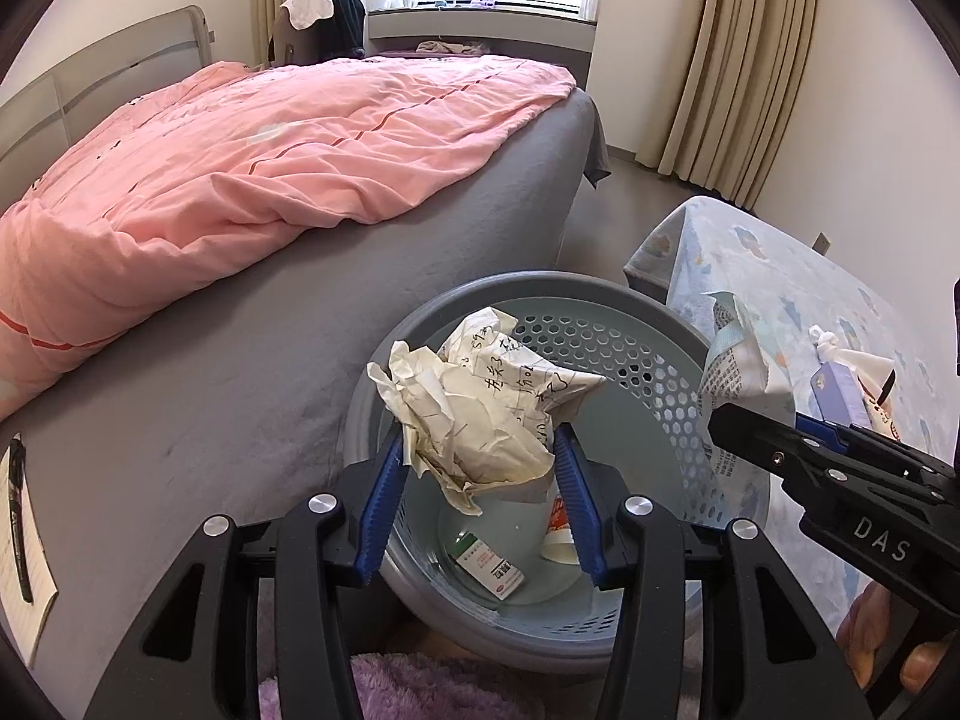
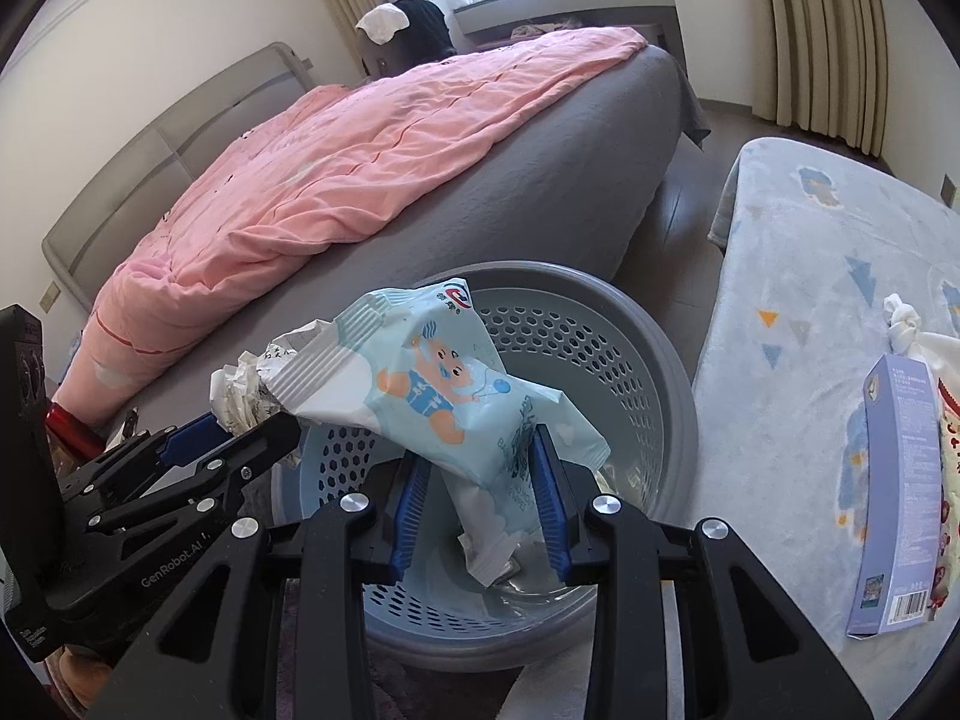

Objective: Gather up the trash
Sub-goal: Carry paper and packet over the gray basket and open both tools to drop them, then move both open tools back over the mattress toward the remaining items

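My left gripper is shut on a crumpled paper ball with handwriting, held over the grey perforated trash basket. My right gripper is shut on a light-blue wet-wipe packet, also over the basket. The packet and right gripper show at right in the left wrist view; the paper ball and left gripper show at left in the right wrist view. Inside the basket lie a small bottle and a cup.
A bed with grey sheet and pink duvet is left of the basket. A blue-blanket surface at right holds a purple box and a tied white bag. A notepad with pen lies on the bed's edge.
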A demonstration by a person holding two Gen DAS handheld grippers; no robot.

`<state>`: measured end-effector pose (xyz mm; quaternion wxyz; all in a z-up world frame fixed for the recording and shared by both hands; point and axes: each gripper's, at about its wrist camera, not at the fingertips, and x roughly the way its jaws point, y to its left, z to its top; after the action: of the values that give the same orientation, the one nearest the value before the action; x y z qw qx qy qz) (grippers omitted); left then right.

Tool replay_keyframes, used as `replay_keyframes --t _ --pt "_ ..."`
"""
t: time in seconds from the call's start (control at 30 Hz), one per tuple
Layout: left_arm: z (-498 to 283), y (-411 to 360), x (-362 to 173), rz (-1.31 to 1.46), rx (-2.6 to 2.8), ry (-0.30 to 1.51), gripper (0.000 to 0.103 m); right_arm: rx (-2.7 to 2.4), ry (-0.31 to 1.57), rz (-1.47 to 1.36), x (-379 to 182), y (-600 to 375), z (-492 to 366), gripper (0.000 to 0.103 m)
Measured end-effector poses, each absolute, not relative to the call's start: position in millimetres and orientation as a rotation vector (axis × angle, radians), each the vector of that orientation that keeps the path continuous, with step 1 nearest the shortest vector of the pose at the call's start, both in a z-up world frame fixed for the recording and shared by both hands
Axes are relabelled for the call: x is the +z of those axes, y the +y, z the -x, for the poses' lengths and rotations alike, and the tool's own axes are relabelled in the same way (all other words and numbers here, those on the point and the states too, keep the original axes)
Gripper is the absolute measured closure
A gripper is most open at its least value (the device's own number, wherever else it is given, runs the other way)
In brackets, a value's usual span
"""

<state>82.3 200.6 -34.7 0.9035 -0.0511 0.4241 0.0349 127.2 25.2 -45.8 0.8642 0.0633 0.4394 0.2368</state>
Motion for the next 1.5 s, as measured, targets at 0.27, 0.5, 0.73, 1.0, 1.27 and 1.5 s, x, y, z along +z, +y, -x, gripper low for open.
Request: replay_keyframes --t 0.27,0.5,0.73,1.0,1.27,1.5 --pt "-81.0 201.8 -31.2 0.109 0.085 0.866 0.044 0.478 0.894 -0.104 -40.1 26.4 -123.7 0.059" --pt "-75.5 205.9 -26.8 0.111 0.112 0.857 0.04 0.474 0.881 -0.098 -38.6 25.4 -120.5 0.046" --pt "-70.9 207.8 -26.1 0.117 0.12 0.859 0.037 0.467 0.874 -0.097 -37.2 25.7 -116.9 0.042" --pt "-65.3 204.5 -22.1 0.12 0.123 0.852 0.036 0.439 0.861 -0.086 -34.7 20.8 -109.1 0.038" --pt "-57.3 195.5 -18.7 0.11 0.129 0.844 0.035 0.404 0.84 -0.061 -31.1 15.1 -97.6 0.03" --pt "-49.1 182.8 -14.7 0.096 0.118 0.837 0.035 0.352 0.824 -0.059 -26.9 1.5 -86.3 0.024"
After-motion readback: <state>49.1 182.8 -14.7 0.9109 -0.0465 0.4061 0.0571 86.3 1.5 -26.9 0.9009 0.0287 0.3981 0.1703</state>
